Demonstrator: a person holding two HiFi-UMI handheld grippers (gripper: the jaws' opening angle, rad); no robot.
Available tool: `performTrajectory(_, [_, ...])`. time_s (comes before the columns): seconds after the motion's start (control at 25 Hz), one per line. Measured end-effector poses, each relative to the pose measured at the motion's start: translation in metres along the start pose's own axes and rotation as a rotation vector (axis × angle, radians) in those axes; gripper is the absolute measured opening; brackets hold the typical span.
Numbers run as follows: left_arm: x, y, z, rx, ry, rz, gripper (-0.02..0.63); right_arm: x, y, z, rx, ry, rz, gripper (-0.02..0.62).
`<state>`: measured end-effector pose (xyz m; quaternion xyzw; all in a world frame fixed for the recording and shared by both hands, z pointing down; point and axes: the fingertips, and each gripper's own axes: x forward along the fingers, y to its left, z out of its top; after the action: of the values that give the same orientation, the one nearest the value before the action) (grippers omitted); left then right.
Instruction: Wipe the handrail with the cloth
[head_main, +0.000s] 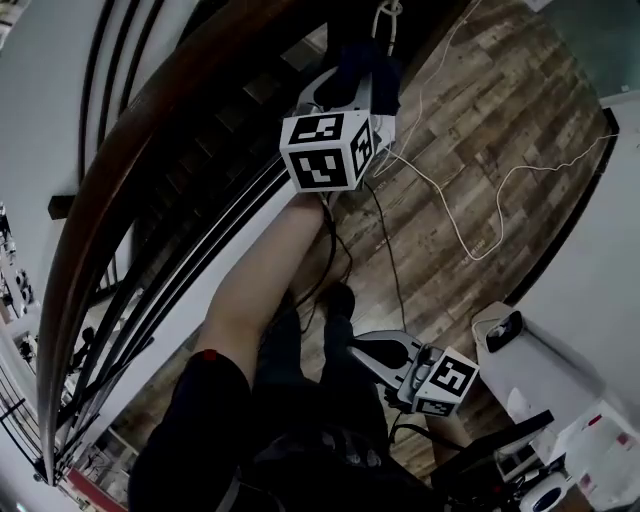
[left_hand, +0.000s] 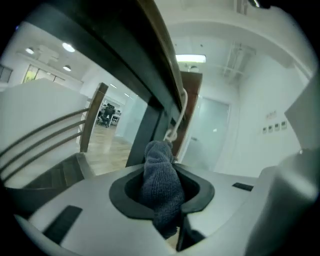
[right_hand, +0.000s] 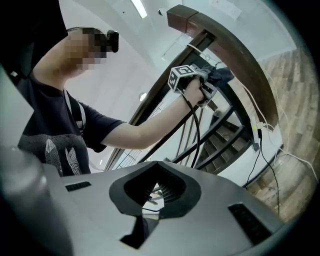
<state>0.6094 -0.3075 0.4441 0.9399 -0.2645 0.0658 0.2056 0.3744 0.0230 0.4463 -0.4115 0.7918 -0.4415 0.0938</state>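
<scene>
The dark wooden handrail (head_main: 150, 130) curves from top centre down to the lower left. My left gripper (head_main: 350, 88) is raised to it and shut on a dark grey-blue knitted cloth (head_main: 368, 62), which rests against the rail. In the left gripper view the cloth (left_hand: 161, 182) is bunched between the jaws, right under the handrail (left_hand: 160, 50). My right gripper (head_main: 358, 345) hangs low by the person's legs, shut, with nothing in it. The right gripper view shows its jaws (right_hand: 152, 172) empty, with the left gripper (right_hand: 202, 82), cloth (right_hand: 221, 76) and handrail (right_hand: 240, 55) far above.
Black railing bars (head_main: 190, 260) and stair steps run under the handrail. White cables (head_main: 470, 230) trail over the wooden floor (head_main: 500, 110), and black cables hang from the left gripper. A white unit (head_main: 535, 370) stands at the lower right.
</scene>
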Motion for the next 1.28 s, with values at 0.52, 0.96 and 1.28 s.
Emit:
performTrajectory(0.52, [0.01,0.061,0.0,-0.19,0.084,0.235,0.091,-0.009,0.016,0.002,-0.037,0.026,-0.034,0.003])
performTrajectory(0.96, [-0.004,0.078,-0.024,0.149,0.376,0.306,0.094,-0.01,0.042,0.009,-0.084,0.027,-0.012,0.003])
performTrajectory(1.28, [-0.087,0.143,-0.028,0.389,0.482,0.483,0.094,-0.004,0.069,-0.01,-0.167,0.131,0.081,0.005])
